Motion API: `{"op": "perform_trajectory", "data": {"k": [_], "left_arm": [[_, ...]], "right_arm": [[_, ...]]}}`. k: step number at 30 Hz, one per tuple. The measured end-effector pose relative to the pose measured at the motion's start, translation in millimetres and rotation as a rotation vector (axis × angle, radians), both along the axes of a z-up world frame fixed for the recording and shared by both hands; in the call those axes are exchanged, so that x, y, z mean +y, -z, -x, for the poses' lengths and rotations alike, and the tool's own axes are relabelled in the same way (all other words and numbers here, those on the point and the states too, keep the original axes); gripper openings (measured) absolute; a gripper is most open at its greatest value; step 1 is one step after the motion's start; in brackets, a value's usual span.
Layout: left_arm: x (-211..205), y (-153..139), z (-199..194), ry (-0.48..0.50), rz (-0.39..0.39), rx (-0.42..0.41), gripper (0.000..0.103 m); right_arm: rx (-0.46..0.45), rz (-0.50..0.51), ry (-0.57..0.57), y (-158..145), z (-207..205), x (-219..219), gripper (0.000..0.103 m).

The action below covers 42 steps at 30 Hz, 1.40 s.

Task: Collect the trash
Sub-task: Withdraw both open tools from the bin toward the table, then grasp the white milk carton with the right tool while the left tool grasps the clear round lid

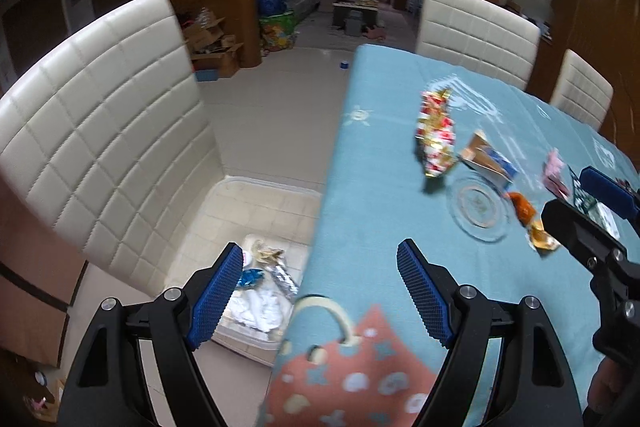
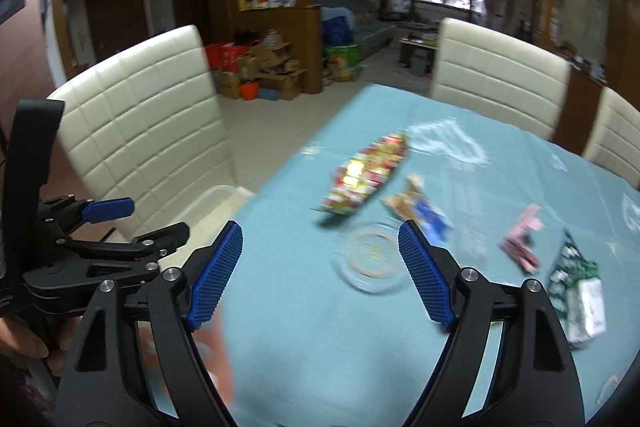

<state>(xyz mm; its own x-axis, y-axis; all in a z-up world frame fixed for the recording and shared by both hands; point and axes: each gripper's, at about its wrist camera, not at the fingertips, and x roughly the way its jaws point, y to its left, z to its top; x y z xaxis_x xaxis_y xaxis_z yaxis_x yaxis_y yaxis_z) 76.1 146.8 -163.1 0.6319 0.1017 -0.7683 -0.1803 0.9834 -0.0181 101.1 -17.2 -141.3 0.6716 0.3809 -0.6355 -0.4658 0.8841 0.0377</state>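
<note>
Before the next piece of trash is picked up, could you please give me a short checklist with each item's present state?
1. Left gripper open and empty: ok.
2. Right gripper open and empty: ok.
3. Trash left on the table: red patterned wrapper, orange candy wrapper, pink wrapper: ok.
4. Bin on the chair seat within view, already holding trash: ok.
5. Room left in the bin: cannot tell.
</note>
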Motion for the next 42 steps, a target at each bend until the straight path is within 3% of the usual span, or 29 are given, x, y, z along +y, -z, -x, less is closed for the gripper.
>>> {"op": "perform_trajectory", "data": {"k": [12, 22, 32, 35, 36, 42], "left_arm": [[-118, -1, -23, 0.191, 0.002, 0.03, 0.078], [-178, 11, -49, 0.231, -0.007, 0.056, 0.078], [-193, 28, -70, 0.17, -0.035, 0.09, 0.078], [-187, 32, -76, 0.137, -0.031, 0.099, 0.078], [-184, 34, -78, 0.123, -0.031, 0.106, 0.078], [-167, 45, -89, 0.075, -0.061, 0.132, 0.078]], "right_arm": [[0.038, 0.023, 0.25, 13, 0, -142, 0.081], [0.066, 0.065, 0.397, 30, -23, -223, 0.081], [0.14, 0.08, 0.432, 64, -62, -261, 0.078], [0.189, 0.082, 0.441, 79, -75, -265, 0.064], [0.2, 0.09, 0.443, 82, -79, -265, 0.051], [0.151, 0.049, 0.351, 77, -89, -241, 0.051]]}}
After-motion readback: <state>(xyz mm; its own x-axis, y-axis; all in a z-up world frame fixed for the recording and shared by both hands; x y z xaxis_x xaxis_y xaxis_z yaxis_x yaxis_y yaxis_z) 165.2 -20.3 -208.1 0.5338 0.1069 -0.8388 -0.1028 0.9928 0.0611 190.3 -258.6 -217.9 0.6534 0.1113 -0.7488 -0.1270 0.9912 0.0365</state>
